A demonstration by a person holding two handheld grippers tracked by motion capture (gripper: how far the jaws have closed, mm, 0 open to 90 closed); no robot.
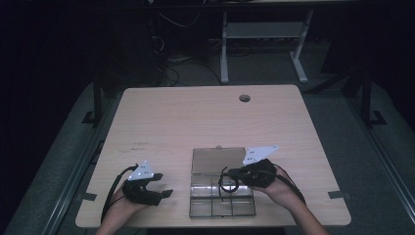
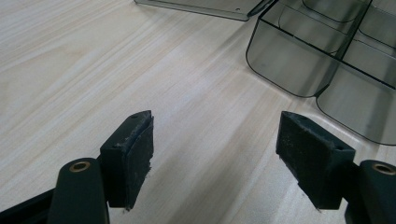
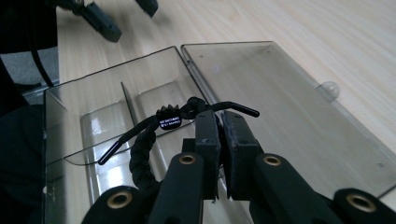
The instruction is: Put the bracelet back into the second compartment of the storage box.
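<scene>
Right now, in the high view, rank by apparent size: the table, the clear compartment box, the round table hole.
1. table
2. clear compartment box, lid open flat
3. round table hole

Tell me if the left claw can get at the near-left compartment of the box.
Probably yes. The left claw is open beside the box, with bare table between, and the lid lies folded back. The right claw holds a black cord over other compartments.

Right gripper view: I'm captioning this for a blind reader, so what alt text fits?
The right hand-held gripper is shut on a black cord above an open clear compartment box. The box's lid lies flat on the wooden table.
</scene>
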